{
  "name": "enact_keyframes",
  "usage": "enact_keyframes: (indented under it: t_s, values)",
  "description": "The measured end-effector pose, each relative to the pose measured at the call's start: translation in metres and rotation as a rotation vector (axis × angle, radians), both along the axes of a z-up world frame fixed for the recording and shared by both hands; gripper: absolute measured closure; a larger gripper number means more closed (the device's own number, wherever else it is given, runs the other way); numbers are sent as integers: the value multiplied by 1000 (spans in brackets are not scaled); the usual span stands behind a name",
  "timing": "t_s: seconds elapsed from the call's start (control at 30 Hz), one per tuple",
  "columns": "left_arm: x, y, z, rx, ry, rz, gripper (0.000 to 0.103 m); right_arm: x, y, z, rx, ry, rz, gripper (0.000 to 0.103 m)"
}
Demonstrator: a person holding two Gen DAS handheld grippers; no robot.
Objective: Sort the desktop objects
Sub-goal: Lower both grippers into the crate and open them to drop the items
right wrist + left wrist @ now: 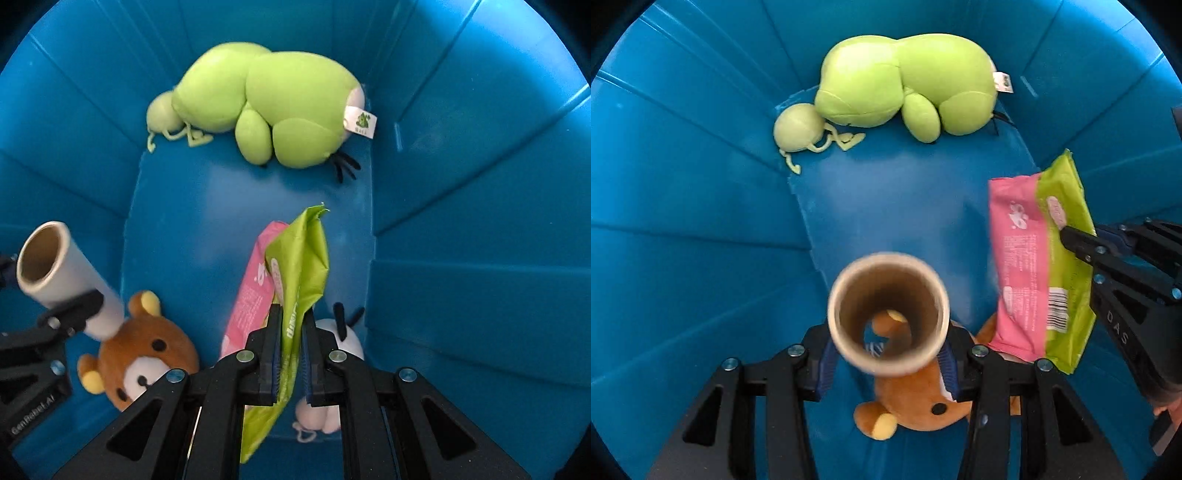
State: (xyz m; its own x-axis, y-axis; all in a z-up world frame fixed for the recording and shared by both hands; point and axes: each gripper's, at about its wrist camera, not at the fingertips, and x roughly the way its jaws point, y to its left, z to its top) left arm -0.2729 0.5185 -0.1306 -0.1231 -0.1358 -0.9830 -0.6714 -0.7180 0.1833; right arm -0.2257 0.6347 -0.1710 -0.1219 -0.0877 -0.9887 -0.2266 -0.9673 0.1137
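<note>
Both grippers point down into a blue bin. My left gripper is shut on a white roll with a cardboard core, whose open end faces the camera; the same roll shows at the left of the right wrist view. My right gripper is shut on a green packet with a pink packet hanging against it. In the left wrist view the packets hang at the right, pinched by the right gripper.
On the bin floor lie a large green plush and a small pale green ball toy at the far end. A brown bear plush and a white plush lie near.
</note>
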Motion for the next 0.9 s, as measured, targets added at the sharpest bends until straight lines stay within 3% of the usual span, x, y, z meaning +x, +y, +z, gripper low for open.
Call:
enact_keyframes:
  t_s: [0.23, 0.27, 0.3, 0.33, 0.37, 0.4, 0.53, 0.7, 0.9]
  values:
    - [2, -12, 3, 30, 21, 19, 48, 0, 2, -7, 9, -34, 16, 85]
    - [3, -13, 3, 30, 22, 19, 48, 0, 3, -7, 10, -37, 16, 78]
    - [3, -14, 3, 33, 20, 20, 48, -3, 4, -9, 9, -40, 16, 63]
    - [4, -14, 4, 37, 21, 22, 48, -3, 5, -9, 7, -39, 15, 55]
    - [5, -15, 5, 42, 25, 21, 48, -4, 5, -9, 5, -38, 18, 36]
    - [6, -15, 6, 45, 31, 17, 48, -4, 5, -8, 8, -38, 21, 23]
    - [8, -16, 8, 63, 60, 6, 48, -7, 5, -10, -9, -37, 28, 2]
    - [6, -23, 20, 111, 107, 34, 48, -9, 5, -8, 1, -52, 45, 0]
    - [17, -37, 76, 238, 143, 45, 48, 4, 14, 53, 7, 43, 6, 0]
